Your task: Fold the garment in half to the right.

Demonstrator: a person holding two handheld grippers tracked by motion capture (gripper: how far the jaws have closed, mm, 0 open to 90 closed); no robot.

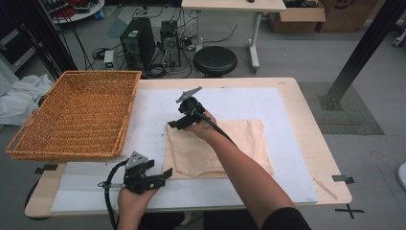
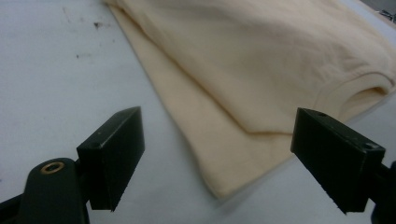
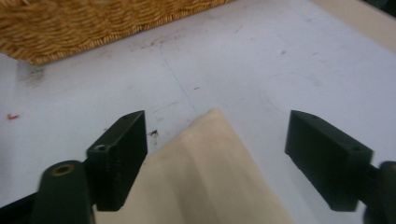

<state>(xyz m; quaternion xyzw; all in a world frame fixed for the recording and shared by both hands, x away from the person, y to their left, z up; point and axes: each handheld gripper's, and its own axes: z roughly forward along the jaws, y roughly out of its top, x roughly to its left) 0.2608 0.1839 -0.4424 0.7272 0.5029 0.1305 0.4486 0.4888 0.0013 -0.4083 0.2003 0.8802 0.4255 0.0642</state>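
Folded cloth [image 1: 218, 148] lies flat at frame centre on the white mat [image 1: 287, 110]. Right gripper [image 1: 178, 124] at its upper-left corner, jaws wide, corner between them, not pinched. Left gripper [image 1: 163, 176] at lower-left corner, jaws wide apart, holding nothing. Basket [image 1: 72, 115] upper left.

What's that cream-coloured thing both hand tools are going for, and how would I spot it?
Start at the wooden table, covered by a white sheet, with a wicker basket on its left. In the middle of the sheet lies the folded cloth, the only soft, pale beige thing there. The right gripper and left gripper stand open at its corners.
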